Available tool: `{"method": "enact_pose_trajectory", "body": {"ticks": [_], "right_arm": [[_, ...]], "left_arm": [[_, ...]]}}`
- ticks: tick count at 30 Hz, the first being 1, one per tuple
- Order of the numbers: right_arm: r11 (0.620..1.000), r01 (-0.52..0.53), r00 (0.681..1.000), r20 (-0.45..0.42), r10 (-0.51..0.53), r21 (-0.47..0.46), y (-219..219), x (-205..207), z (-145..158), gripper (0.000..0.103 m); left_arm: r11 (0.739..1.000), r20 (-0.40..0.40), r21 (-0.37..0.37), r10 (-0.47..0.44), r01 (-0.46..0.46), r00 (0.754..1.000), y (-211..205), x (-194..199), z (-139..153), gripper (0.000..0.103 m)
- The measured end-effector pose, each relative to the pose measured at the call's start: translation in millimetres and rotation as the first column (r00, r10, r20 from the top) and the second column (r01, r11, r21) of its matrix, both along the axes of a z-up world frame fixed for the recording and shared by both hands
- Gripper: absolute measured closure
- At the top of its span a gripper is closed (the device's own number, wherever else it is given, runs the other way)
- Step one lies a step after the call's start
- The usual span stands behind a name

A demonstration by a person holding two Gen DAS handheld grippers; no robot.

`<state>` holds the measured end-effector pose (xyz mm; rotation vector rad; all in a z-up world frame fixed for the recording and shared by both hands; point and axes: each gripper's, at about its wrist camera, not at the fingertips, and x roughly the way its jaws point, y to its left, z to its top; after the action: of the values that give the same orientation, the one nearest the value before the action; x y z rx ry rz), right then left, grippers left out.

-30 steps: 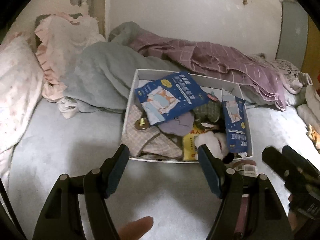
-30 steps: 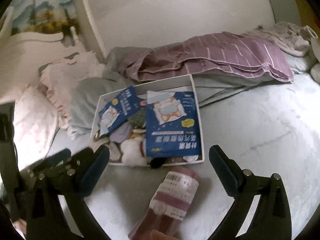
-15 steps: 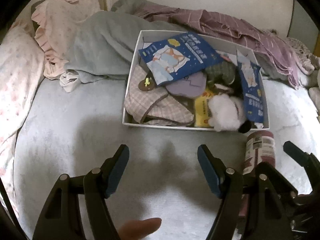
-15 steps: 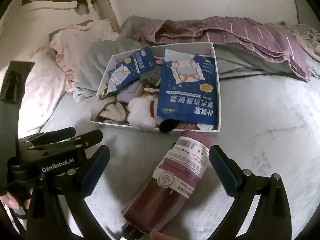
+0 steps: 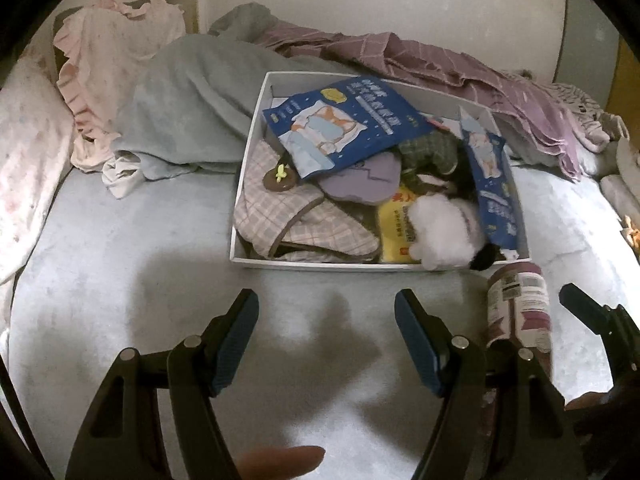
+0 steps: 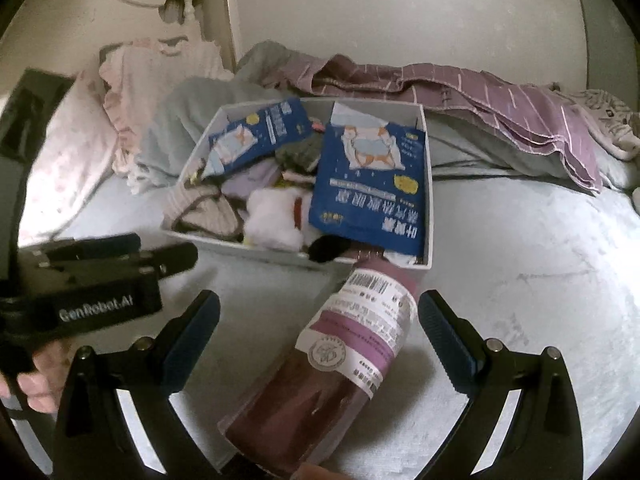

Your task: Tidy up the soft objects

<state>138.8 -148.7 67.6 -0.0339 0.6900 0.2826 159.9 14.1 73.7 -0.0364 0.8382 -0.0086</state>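
Observation:
A white box (image 5: 240,208) on the bed holds soft things: a plaid cloth (image 5: 280,220), a white plush toy (image 5: 444,232), a purple pad (image 5: 360,184) and blue packets (image 5: 344,124). It also shows in the right wrist view (image 6: 428,200). A maroon packaged roll (image 6: 340,360) lies on the bed just in front of the box, between the spread fingers of my right gripper (image 6: 320,328), which is open. The roll also shows in the left wrist view (image 5: 520,304). My left gripper (image 5: 326,336) is open and empty over bare sheet, in front of the box.
A grey blanket (image 5: 192,104), a pink ruffled garment (image 5: 108,60) and a pillow (image 5: 28,160) lie to the left of the box. A purple striped cloth (image 5: 460,68) lies behind it by the wall. The grey sheet (image 6: 520,280) spreads to the right.
Both grippers have moved forward and down toward the box. The maroon roll now lies between the right gripper's fingers. Both grippers stay open.

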Motion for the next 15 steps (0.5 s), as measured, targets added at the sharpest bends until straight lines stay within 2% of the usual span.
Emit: {"method": "enact_pose_trajectory", "body": {"ticks": [6, 11, 15], "right_arm": [[0.998, 0.024, 0.997, 0.073, -0.02, -0.06, 7, -6, 2, 0.003], [0.997, 0.026, 0.997, 0.078, -0.02, -0.07, 9, -6, 0, 0.003], [0.995, 0.034, 0.992, 0.122, -0.022, -0.095, 9, -11, 4, 0.003]], "left_arm": [[1.0, -0.006, 0.0, 0.016, -0.016, 1.0, 3, 5, -8, 0.032], [1.0, 0.009, 0.001, 0.003, -0.003, 1.0, -2, 4, -8, 0.032], [1.0, 0.031, -0.002, -0.002, 0.003, 1.0, -3, 2, -5, 0.032]]}}
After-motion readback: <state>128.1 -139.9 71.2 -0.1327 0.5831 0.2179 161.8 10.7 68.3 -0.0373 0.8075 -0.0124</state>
